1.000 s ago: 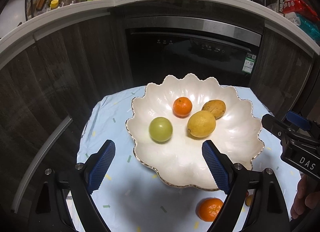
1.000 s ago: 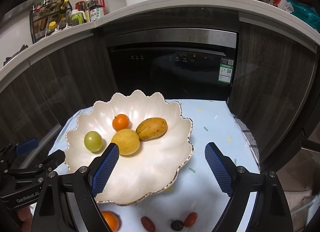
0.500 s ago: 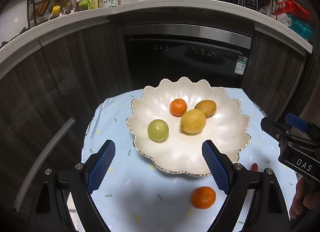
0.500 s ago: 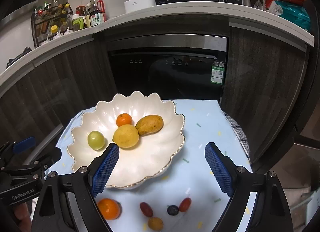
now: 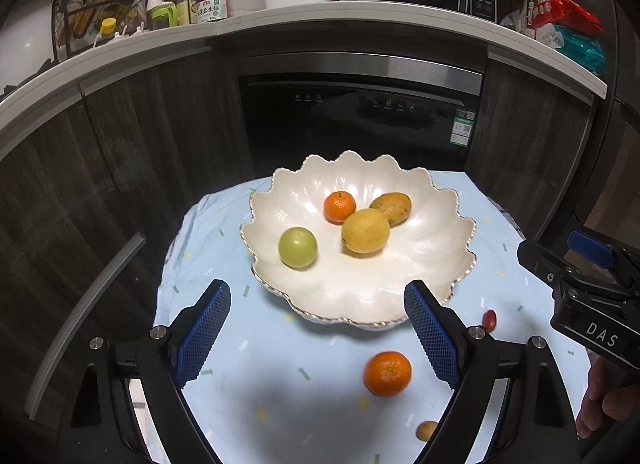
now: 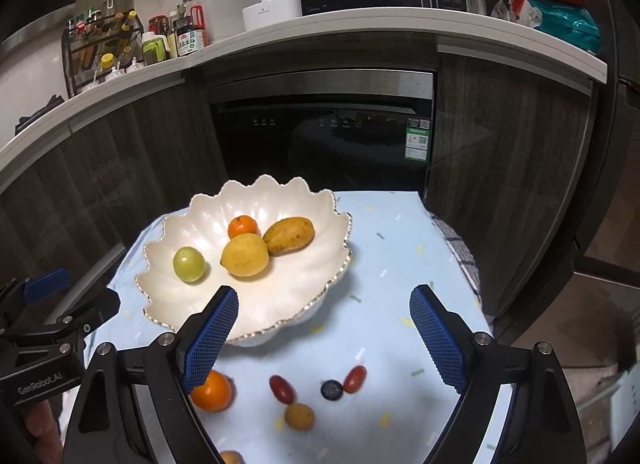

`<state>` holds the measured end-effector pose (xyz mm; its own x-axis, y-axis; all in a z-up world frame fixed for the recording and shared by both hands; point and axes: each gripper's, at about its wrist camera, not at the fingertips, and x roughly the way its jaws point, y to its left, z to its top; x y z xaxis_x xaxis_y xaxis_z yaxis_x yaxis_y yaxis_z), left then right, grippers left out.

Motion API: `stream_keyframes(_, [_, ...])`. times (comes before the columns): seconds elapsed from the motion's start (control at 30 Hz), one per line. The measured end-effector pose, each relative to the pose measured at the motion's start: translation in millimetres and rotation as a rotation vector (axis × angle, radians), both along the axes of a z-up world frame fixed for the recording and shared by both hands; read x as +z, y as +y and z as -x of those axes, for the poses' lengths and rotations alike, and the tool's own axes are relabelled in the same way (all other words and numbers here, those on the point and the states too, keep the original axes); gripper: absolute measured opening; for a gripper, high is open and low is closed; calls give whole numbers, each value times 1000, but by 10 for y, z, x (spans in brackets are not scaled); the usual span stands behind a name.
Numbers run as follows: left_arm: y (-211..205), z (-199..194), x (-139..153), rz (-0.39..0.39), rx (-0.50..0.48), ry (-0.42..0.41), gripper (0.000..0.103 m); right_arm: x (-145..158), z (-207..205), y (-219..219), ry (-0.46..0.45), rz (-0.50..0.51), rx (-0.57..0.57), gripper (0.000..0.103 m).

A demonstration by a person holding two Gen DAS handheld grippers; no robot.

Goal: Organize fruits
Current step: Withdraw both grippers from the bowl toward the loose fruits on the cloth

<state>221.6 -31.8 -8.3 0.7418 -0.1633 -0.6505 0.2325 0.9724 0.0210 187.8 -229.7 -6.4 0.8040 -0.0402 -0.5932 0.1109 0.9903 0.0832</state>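
A white scalloped bowl (image 5: pixel 436 272) (image 6: pixel 280 304) holds a green fruit (image 5: pixel 297 247) (image 6: pixel 189 264), a lemon (image 5: pixel 365 231) (image 6: pixel 244 255), a small orange (image 5: pixel 339 206) (image 6: pixel 242 226) and a mango (image 5: pixel 391 208) (image 6: pixel 289 240). On the cloth in front lie a loose orange (image 5: pixel 387 373) (image 6: pixel 212 391), two red grape tomatoes (image 6: pixel 282 388) (image 6: pixel 355 379), a blueberry (image 6: pixel 332 389) and a small brown fruit (image 6: pixel 299 416). My left gripper (image 5: pixel 316 336) is open and empty above the cloth near the bowl's front rim. My right gripper (image 6: pixel 324 340) is open and empty above the small fruits.
The fruit sits on a light blue cloth (image 5: pixel 224 232) (image 6: pixel 400 248) over a small table. Dark cabinets and a built-in oven (image 5: pixel 360 120) stand behind. The counter above holds bottles, a rice cooker and a microwave. Another small fruit (image 6: pixel 231 457) lies at the front edge.
Both grippers have pulled back and risen from the bowl. The bowl looks smaller and the loose fruits on the cloth have come into view. Both stay open.
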Motion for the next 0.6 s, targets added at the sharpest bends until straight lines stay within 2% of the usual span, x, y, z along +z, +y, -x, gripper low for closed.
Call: stream_keyframes(0.6, [-141, 430, -221, -16, -54, 8, 89, -188, 425, -100, -2, 25, 2, 88])
